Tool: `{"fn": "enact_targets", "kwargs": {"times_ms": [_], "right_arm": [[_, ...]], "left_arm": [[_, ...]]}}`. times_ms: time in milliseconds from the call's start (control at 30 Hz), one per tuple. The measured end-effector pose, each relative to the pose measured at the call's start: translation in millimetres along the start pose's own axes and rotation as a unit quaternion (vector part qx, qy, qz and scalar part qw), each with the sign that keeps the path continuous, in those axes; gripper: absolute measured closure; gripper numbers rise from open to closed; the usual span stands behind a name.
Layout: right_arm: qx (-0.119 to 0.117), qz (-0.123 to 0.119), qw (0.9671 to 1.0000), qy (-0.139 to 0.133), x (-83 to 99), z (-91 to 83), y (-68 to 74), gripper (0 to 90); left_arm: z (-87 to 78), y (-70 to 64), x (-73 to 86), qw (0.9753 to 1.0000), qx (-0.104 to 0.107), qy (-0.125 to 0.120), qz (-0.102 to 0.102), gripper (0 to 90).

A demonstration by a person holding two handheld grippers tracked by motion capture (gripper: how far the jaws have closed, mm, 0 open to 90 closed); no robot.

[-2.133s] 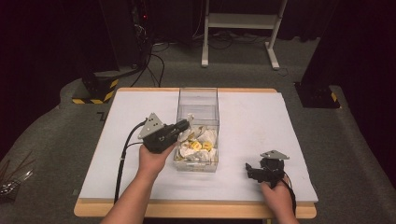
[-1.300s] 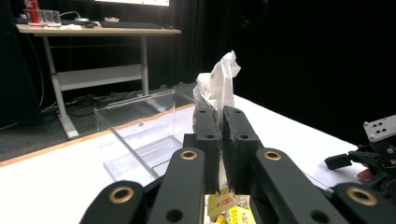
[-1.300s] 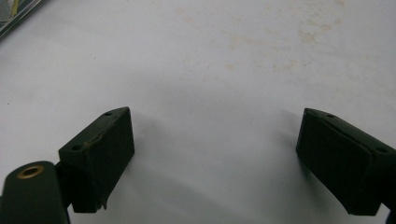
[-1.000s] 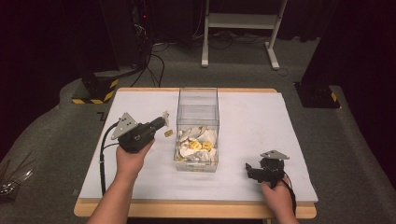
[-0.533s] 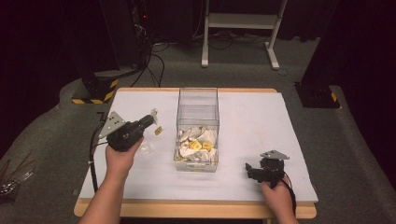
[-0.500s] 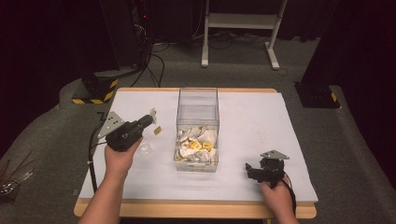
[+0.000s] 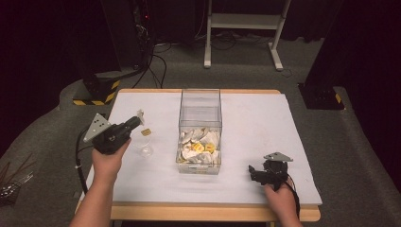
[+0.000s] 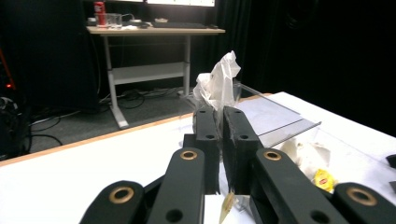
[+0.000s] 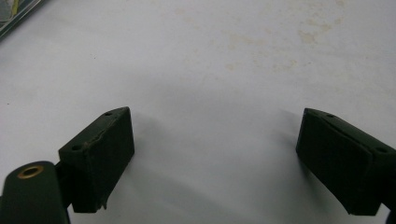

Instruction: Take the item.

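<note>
Left gripper (image 8: pixel 219 119): jaws pinched on a tea bag (image 8: pixel 219 84), its crinkled translucent wrapper standing above the jaws, a yellow tag (image 7: pixel 146 132) hanging below; held over the tabletop (image 7: pixel 265 123), left of the box.
Right gripper (image 9: pixel 212 158): jaws spread wide, holding nothing, resting low on the white, faintly stained tabletop.
Clear box (image 7: pixel 200 113): rigid, see-through, rectangular, many bags heaped inside.
Progress: probably early; one bag out, most left.
</note>
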State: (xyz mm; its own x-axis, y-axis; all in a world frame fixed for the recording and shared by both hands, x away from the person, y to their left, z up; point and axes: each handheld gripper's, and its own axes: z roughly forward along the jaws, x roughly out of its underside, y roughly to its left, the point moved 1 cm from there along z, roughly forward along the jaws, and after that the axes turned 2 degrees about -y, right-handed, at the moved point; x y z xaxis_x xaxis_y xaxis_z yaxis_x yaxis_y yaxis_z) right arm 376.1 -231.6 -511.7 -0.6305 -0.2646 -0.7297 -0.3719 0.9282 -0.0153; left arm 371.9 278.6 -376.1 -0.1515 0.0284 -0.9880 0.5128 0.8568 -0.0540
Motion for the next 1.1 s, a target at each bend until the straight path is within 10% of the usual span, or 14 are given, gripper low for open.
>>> {"fn": "enact_targets", "kwargs": {"times_ms": [1100], "right_arm": [[0.000,0.000,1.0000,0.000,0.0,0.0,0.0,11.2]], "left_arm": [[4.2,21.1,62.0,0.9963,-0.020,0.072,-0.042,85.5]]}}
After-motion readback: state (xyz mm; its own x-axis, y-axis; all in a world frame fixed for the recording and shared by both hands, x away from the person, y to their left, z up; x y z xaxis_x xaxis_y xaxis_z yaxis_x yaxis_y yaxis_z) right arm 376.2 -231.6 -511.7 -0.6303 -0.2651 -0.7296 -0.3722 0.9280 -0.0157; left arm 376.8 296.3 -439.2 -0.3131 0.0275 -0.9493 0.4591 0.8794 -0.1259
